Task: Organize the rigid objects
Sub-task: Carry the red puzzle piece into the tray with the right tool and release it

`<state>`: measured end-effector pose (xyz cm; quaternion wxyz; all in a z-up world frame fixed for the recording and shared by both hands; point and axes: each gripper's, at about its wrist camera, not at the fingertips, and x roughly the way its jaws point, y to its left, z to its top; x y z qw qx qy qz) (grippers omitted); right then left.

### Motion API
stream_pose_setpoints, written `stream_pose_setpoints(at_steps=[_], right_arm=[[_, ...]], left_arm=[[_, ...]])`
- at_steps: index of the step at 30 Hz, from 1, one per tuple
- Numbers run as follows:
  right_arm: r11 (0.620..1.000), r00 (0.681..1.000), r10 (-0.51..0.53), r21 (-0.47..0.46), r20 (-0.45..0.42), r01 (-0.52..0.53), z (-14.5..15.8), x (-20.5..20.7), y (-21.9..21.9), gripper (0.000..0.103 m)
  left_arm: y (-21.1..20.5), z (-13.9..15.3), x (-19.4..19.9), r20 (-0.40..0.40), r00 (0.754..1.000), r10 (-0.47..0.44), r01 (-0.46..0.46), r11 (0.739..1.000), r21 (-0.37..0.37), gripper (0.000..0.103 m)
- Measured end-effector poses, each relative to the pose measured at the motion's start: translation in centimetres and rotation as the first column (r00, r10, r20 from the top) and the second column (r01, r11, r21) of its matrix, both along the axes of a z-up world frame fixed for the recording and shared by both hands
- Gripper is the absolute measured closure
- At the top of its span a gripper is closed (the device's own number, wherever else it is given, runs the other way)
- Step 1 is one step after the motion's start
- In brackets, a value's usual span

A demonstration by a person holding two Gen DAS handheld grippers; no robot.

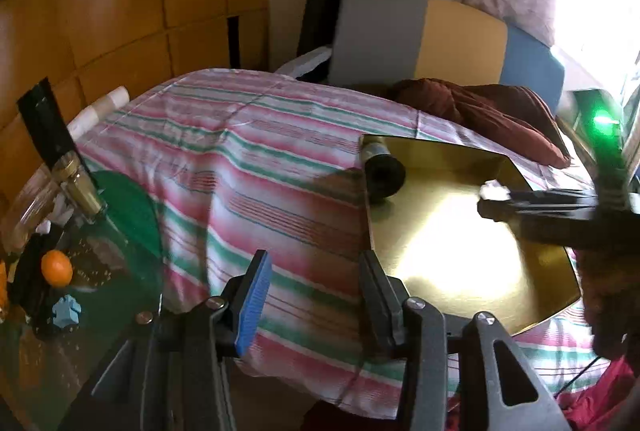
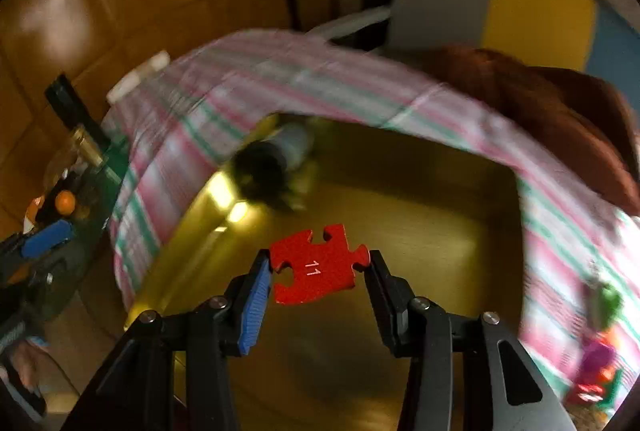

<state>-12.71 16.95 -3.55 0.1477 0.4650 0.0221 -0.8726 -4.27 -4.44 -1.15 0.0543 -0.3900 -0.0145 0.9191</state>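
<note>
We see the right tongs [image 2: 318, 271] pinching a red puzzle piece [image 2: 318, 269] flat, its long axis spanning the pads, above the gold tray [image 2: 440, 251]. The left tongs [image 1: 314, 283] gape empty.

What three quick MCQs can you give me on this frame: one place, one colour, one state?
1. Where does the dark cylindrical bottle lie?
A. on the gold metal tray
B. on the green glass side table
C. on the striped bedsheet

2. What colour is the jigsaw-shaped piece marked 11?
A. blue
B. red
C. yellow

3. What is between the fingers of the left gripper?
A. an orange ball
B. a puzzle piece
C. nothing

Key: 1 A, it rests at the tray's far corner; 2 B, red in the right gripper; 3 C, only sheet shows between them.
</note>
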Motion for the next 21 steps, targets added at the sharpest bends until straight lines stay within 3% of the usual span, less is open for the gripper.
stream_pose_setpoints(at_steps=[8, 10, 13, 21], right_arm=[[1.0, 0.989, -0.01, 0.008, 0.147, 0.009, -5.1, -5.8, -6.0, 0.055], [1.0, 0.99, -0.016, 0.011, 0.139, 0.015, -5.3, -5.9, -6.5, 0.054], [1.0, 0.993, -0.029, -0.002, 0.117, 0.03, -5.0, -5.7, -6.4, 0.036], [0.998, 0.998, -0.052, -0.045, 0.043, 0.054, -2.4, -3.4, -4.7, 0.031]], left_arm=[[-1.1, -0.8, -0.3, 0.019, 0.999, 0.03, -0.03, 0.999, 0.014, 0.057], [-1.2, -0.7, -0.3, 0.017, 0.999, 0.032, -0.032, 0.999, 0.011, 0.057], [-1.1, -0.7, -0.2, 0.017, 0.999, 0.03, -0.03, 0.999, 0.015, 0.057], [-0.9, -0.3, 0.1, 0.012, 1.0, 0.018, -0.019, 1.0, 0.018, 0.057]])
